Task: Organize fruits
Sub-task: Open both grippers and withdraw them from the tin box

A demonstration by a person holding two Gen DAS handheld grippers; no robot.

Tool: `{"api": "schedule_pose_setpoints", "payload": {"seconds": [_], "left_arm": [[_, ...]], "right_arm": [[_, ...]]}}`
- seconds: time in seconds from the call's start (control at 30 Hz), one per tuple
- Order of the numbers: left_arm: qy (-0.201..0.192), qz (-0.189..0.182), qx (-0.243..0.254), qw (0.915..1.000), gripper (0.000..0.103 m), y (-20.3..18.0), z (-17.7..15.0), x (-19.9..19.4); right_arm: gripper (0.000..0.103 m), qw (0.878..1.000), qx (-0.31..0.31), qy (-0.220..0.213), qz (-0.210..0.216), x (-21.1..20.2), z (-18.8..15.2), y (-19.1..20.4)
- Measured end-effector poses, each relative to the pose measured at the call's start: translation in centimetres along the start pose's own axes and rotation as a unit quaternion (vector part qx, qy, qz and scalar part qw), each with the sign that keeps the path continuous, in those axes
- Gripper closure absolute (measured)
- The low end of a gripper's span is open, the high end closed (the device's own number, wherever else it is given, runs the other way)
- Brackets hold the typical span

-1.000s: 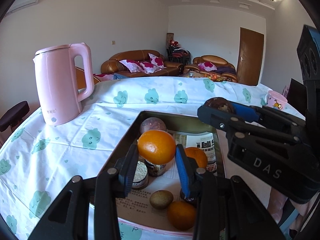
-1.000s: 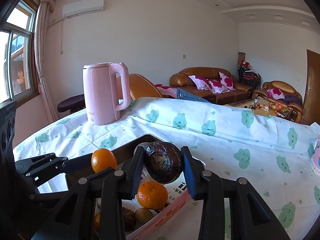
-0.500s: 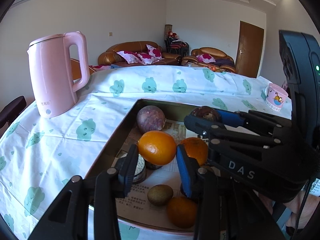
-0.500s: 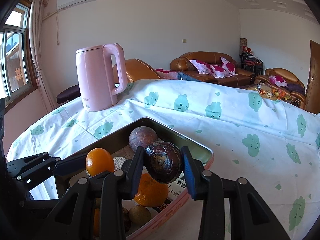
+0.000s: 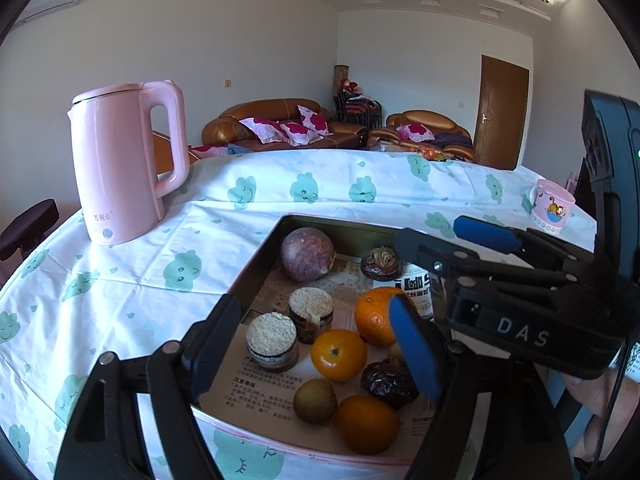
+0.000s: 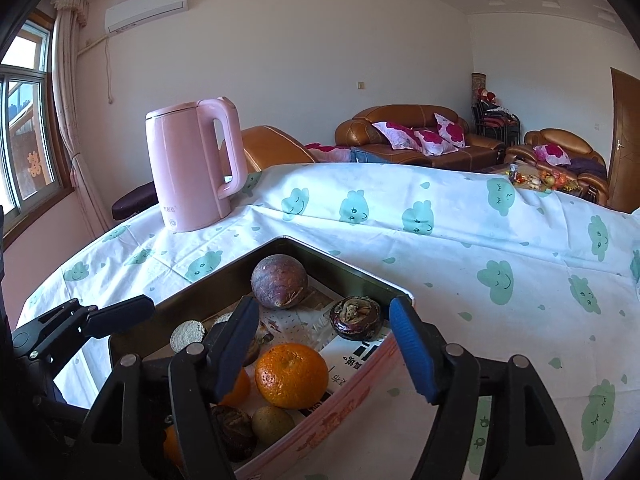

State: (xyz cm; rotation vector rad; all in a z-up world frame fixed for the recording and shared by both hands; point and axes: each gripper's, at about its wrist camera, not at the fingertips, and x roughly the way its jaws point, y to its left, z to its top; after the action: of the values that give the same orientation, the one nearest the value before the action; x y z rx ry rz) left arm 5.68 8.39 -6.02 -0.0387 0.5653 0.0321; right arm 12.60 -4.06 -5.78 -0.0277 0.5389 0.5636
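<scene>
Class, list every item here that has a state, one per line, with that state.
Left hand-held gripper: open, jaws just opened, holding nothing.
Right hand-held gripper: open, jaws just opened, holding nothing.
Tray: uncovered, holding fruit.
Pink kettle: upright, lid shut.
Door: closed.

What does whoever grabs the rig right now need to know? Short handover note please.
Left gripper: jaws have just been opening, nothing between them; the orange it carried lies in the tray.
Right gripper: jaws have just been opening too, empty; its dark fruit sits by the tray's far right wall.
Tray also holds a round purple fruit, two more oranges, a small brown fruit, another dark one and two cut pieces.
Done: both carried fruits dropped in.
Left: no loose fruit visible on the cloth; check off-camera.
</scene>
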Motion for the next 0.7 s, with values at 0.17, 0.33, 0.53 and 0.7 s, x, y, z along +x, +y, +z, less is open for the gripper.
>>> {"api": "schedule_pose_setpoints", "payload": {"seconds": [0.17,0.33,0.53,0.7], "left_arm": [[-0.019,0.007,-0.022,0.9995,0.023,0.8,0.1,-0.5],[-0.036,0.011,-0.037,0.9986,0.023,1.2,0.2,-0.9],[-0.043,0.018,-0.044,0.9980,0.021,1.4,0.2,-1.1],[-0.045,0.022,-0.045,0.9977,0.021,1.4,0.2,-1.3]], "right_arm": [[0.032,0.999,0.014,-0.035,-0.021,-1.7,0.1,-1.2],[0.028,0.997,0.009,-0.061,-0.042,-2.8,0.0,-1.5],[0.027,0.997,0.007,-0.058,-0.042,-2.7,-0.1,-1.6],[0.027,0.997,0.005,-0.064,-0.045,-3.0,-0.3,-1.5]]}}
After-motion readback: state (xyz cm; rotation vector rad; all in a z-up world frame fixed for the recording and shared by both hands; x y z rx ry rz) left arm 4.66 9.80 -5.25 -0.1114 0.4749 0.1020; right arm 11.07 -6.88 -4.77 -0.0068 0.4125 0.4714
